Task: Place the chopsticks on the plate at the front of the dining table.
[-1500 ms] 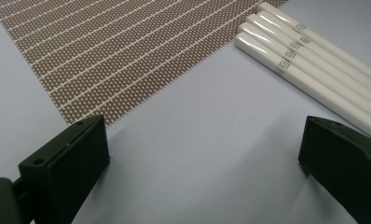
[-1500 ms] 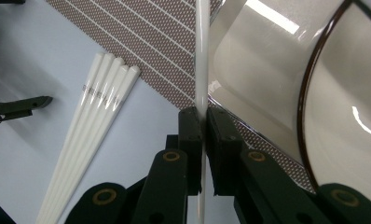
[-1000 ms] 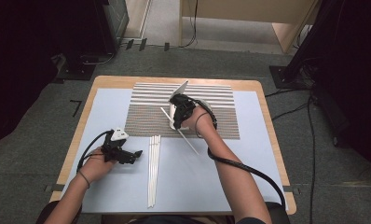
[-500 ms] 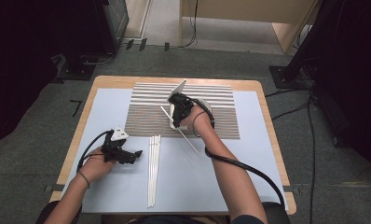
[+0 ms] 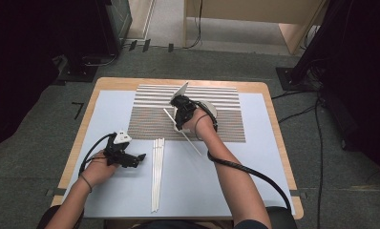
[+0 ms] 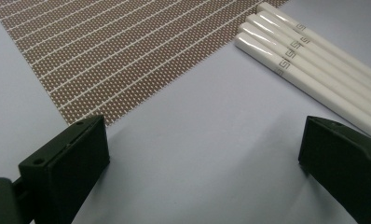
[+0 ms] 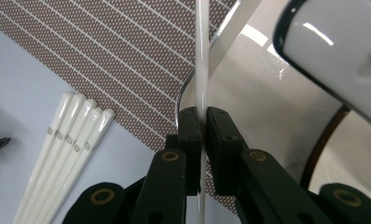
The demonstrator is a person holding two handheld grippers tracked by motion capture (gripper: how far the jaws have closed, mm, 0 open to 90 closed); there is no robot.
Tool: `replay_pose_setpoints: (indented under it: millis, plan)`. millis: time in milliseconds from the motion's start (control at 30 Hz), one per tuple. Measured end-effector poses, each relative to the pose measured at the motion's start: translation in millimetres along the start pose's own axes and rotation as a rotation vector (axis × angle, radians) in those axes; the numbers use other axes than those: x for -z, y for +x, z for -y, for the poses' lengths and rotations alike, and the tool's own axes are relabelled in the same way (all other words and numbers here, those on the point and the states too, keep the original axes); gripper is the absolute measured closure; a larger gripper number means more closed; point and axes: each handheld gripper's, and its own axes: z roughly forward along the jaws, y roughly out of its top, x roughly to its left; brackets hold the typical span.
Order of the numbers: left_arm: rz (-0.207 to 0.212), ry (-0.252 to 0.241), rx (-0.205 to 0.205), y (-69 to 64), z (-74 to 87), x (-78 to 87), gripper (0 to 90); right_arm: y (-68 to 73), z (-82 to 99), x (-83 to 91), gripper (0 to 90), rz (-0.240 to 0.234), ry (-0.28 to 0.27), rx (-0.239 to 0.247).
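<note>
My right gripper hovers over the brown striped placemat at the back of the table. It is shut on a single white chopstick. The chopstick slants from the mat down toward the front right. Several more white chopsticks lie side by side in a bundle on the pale blue table cover. My left gripper rests just left of the bundle's far ends, open wide with bare table cover between its jaws.
A glossy white vessel sits on the placemat right beside my right hand. The pale blue cover spans most of the wooden table. Cables trail over the floor to the right and behind the table.
</note>
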Motion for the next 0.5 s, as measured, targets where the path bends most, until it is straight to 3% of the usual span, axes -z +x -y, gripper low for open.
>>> replay_pose_setpoints:
  millis: [267, 500]
  plan:
    - [0.000, 0.000, 0.000, 0.0, 0.0, 0.0, 1.0, 2.2, 0.4, -1.3, 83.0, 0.013, -0.002, 0.008]
    - [0.001, -0.003, 0.004, -0.2, 0.0, -0.2, 1.0, 2.4, 0.4, 7.4, 81.8, 0.007, -0.026, 0.003]
